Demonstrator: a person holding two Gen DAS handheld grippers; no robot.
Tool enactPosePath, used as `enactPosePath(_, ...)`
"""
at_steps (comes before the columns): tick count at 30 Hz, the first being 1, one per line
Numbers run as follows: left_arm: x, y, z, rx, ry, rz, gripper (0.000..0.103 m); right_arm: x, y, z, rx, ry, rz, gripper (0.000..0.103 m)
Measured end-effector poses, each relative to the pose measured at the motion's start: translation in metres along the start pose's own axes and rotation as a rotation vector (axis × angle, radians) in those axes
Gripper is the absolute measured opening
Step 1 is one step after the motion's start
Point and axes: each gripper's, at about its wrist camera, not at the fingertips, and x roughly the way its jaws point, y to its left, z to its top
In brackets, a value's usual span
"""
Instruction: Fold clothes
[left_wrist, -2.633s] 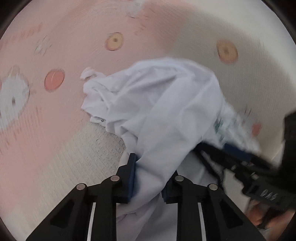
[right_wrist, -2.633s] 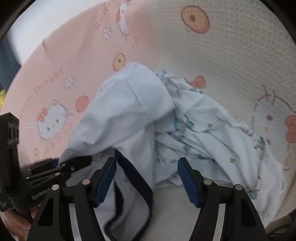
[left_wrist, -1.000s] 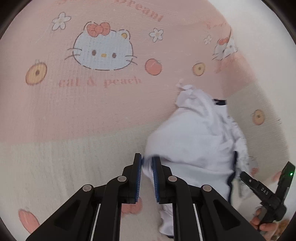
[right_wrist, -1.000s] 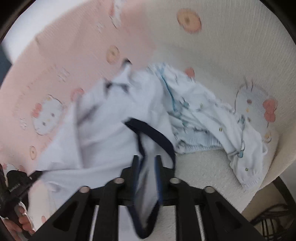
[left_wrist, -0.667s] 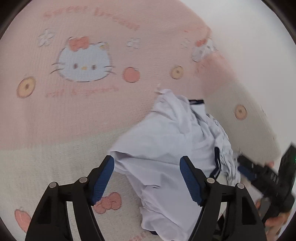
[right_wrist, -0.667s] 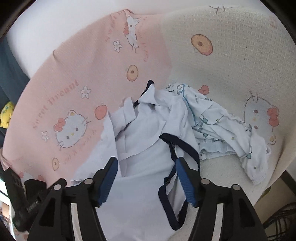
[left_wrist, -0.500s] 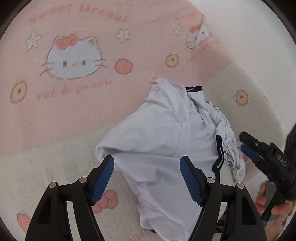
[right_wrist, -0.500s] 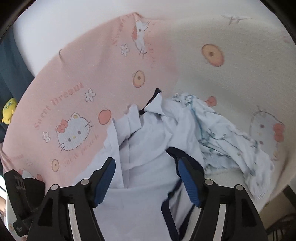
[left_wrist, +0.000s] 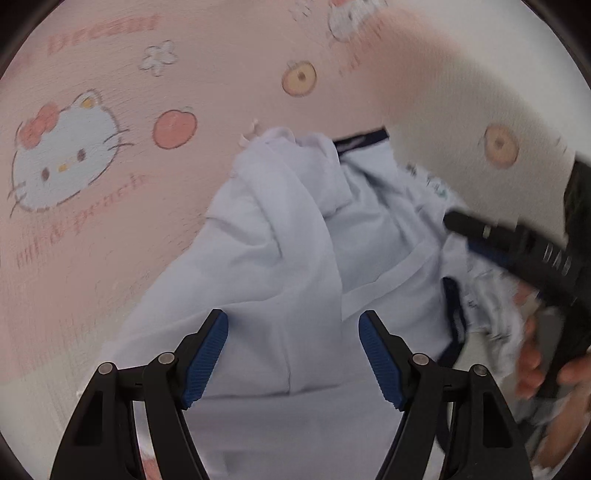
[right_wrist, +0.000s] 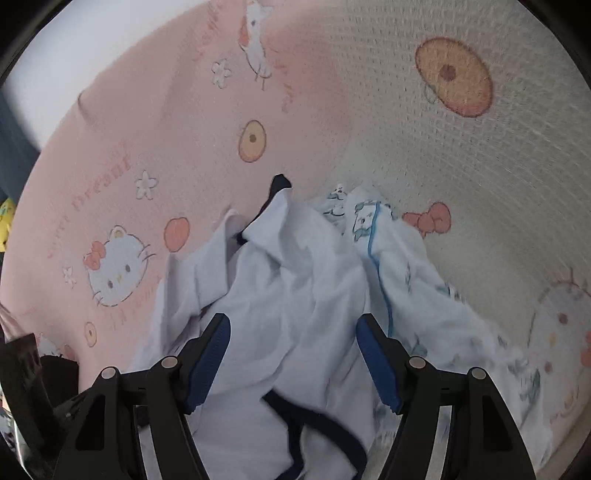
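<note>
Left gripper (left_wrist: 293, 354) and right gripper (right_wrist: 293, 356): jaws spread, gripping nothing. White shirt (right_wrist: 295, 295) lies crumpled at frame centre on the pink blanket (right_wrist: 147, 129), printed garment (right_wrist: 424, 295) touching its right side.

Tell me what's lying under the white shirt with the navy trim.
The white shirt lies crumpled on the pink and cream blanket, its right edge overlapping a printed garment. Whatever else is beneath the shirt is covered. Both grippers hover open.

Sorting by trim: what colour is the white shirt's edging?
Dark navy trim on the white shirt, clearest in right wrist view.
</note>
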Motion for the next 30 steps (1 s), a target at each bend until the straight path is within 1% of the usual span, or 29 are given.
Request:
enactPosePath(4,0.02,0.006,0.0,-0.054,0.041,0.006,0.072,0.012,-0.005,0.002,-0.02,-0.007,-0.037,0.07)
enactPosePath(6,0.029,0.01,0.0,-0.082,0.058,0.009,0.072,0.018,-0.01,-0.004,-0.015,0.009,-0.045,0.07)
enactPosePath(9,0.03,0.018,-0.002,-0.125,0.044,0.014,0.072,0.023,-0.018,-0.011,-0.001,0.044,-0.063,0.07)
enactPosePath(13,0.03,0.025,-0.005,-0.157,0.04,-0.02,0.071,0.018,-0.016,-0.014,0.018,0.008,-0.069,0.07)
enactPosePath(14,0.031,0.027,-0.006,-0.164,0.04,-0.027,0.067,0.018,-0.015,-0.014,0.02,-0.002,-0.076,0.067)
enactPosePath(15,0.031,0.029,-0.006,-0.17,0.04,-0.031,0.057,0.018,-0.013,-0.014,0.015,-0.008,-0.089,0.052)
enactPosePath(16,0.031,0.03,-0.008,-0.174,0.038,-0.027,0.052,0.018,-0.011,-0.015,0.005,-0.01,-0.104,0.043)
enactPosePath(18,0.031,0.033,-0.01,-0.187,0.032,-0.026,0.035,0.019,-0.005,-0.017,-0.038,-0.011,-0.148,0.02)
enactPosePath(19,0.03,0.034,-0.012,-0.195,0.028,-0.028,0.027,0.02,-0.001,-0.017,-0.062,-0.015,-0.159,0.017)
enactPosePath(20,0.029,0.035,-0.013,-0.202,0.022,-0.028,0.018,0.019,0.001,-0.018,-0.067,-0.022,-0.164,0.013)
enactPosePath(21,0.026,0.037,-0.014,-0.208,0.009,-0.022,0.014,0.018,0.004,-0.019,-0.072,-0.028,-0.169,0.011)
enactPosePath(23,0.019,0.043,-0.017,-0.222,-0.01,-0.016,0.01,0.014,0.007,-0.021,-0.073,-0.042,-0.17,0.009)
enactPosePath(27,0.006,0.062,-0.023,-0.288,-0.021,-0.013,0.009,-0.001,0.01,-0.025,-0.07,-0.042,-0.167,0.008)
enactPosePath(30,-0.002,0.073,-0.028,-0.362,-0.039,-0.048,0.009,-0.01,0.01,-0.032,-0.07,-0.039,-0.144,0.008)
